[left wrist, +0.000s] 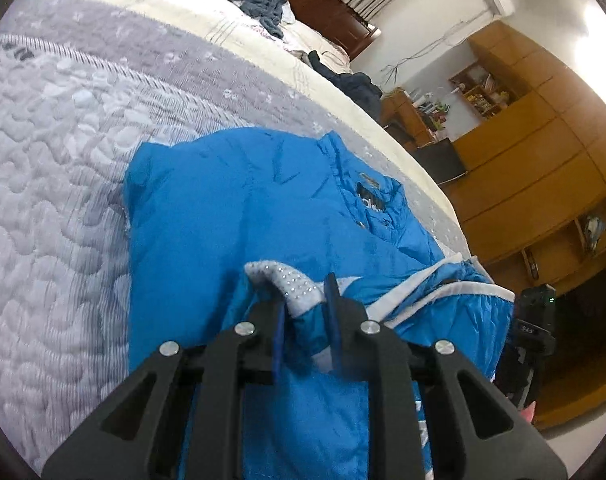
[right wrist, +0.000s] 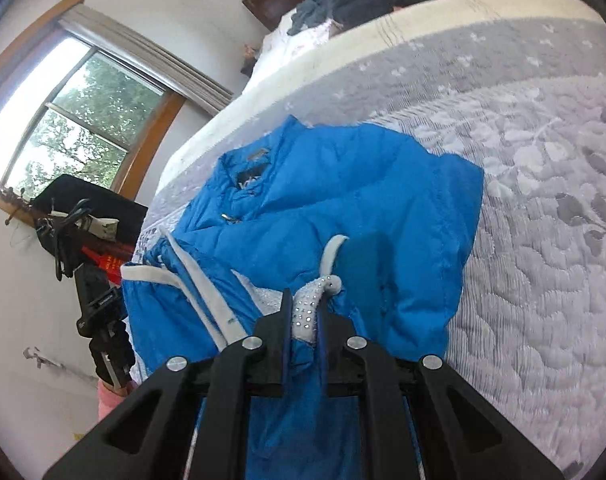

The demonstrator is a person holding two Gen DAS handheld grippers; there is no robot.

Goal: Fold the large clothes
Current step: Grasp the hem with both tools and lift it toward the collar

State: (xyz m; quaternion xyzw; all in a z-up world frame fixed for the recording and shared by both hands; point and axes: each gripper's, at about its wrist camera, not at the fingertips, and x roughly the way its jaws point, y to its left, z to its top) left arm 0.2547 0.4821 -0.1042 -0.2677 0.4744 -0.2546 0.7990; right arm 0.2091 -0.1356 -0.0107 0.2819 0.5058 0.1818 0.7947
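Both claws, L (left wrist: 305, 312) & R (right wrist: 305, 316), pinch blue jacket (left wrist: 243, 200) hem.

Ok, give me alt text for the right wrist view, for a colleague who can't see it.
The right gripper is shut on a white, stud-dotted trim of a bright blue jacket spread on a grey quilted bed. Dark clothes are piled at the far end of the bed, and a window is at left.

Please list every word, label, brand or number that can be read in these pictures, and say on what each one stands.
None can be read with certainty.
Black neck label of the blue jacket: pale letters, too blurred.
Other gripper's black body: small pale marking, too small.
White print on the jacket's lower edge: cut off, unreadable.
Red item near the window: tiny marks, illegible.
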